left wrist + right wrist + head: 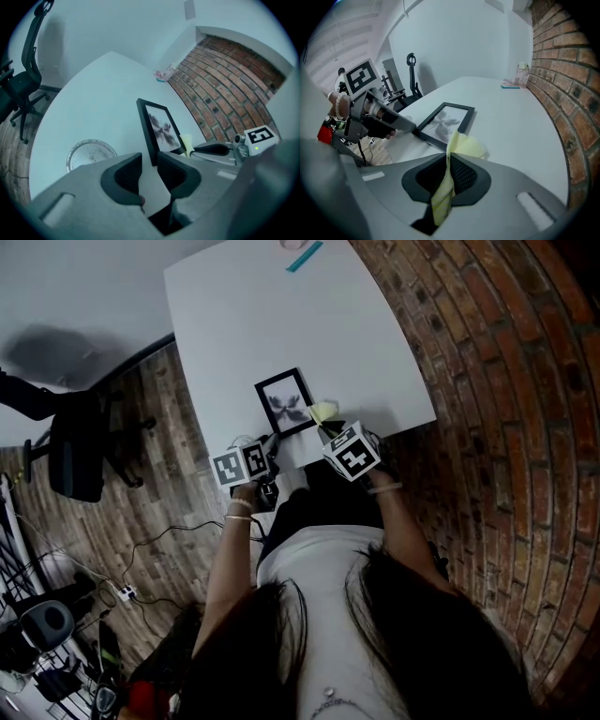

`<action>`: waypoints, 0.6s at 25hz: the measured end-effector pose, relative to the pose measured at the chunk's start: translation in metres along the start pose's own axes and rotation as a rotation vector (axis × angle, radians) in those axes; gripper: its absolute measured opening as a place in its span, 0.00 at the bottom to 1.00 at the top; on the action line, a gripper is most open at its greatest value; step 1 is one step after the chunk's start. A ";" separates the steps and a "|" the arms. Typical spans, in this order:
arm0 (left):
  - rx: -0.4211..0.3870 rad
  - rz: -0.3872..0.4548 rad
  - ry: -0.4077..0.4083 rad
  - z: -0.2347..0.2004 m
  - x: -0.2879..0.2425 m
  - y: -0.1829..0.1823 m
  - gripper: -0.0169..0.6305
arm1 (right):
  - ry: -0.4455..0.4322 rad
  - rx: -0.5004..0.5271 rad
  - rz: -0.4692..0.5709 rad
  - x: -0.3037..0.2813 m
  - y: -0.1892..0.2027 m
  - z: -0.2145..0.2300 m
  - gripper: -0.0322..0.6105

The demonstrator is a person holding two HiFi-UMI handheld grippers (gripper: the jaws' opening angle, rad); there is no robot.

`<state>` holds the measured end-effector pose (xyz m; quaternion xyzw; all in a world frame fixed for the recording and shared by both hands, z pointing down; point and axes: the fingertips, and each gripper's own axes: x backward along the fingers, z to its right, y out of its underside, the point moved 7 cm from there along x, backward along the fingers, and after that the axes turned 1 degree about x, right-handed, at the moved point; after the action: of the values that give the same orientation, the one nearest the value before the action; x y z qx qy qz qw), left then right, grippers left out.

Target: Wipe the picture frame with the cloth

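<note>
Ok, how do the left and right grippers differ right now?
The left gripper has its jaws apart at the near corner of the picture frame; the right gripper is shut on the yellow cloth. The left gripper is at the frame's left, the right gripper off its right edge. Both angle down over the white table.

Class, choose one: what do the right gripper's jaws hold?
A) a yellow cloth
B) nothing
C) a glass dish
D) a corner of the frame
A: the right gripper has its jaws shut on the yellow cloth, which sticks out past their tips.
</note>
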<state>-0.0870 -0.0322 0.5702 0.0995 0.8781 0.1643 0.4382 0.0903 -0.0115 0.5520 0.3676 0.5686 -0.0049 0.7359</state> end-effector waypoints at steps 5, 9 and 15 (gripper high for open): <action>-0.002 0.004 0.000 0.000 0.001 -0.001 0.19 | 0.009 -0.014 -0.005 0.004 0.007 -0.005 0.10; -0.005 0.007 0.002 0.001 0.000 0.000 0.19 | 0.027 -0.009 0.040 0.012 0.002 -0.002 0.10; -0.001 0.010 0.001 0.000 0.000 0.001 0.19 | 0.032 -0.039 0.058 0.009 -0.003 0.002 0.10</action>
<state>-0.0871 -0.0315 0.5705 0.1035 0.8777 0.1669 0.4372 0.0940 -0.0113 0.5432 0.3697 0.5694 0.0333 0.7335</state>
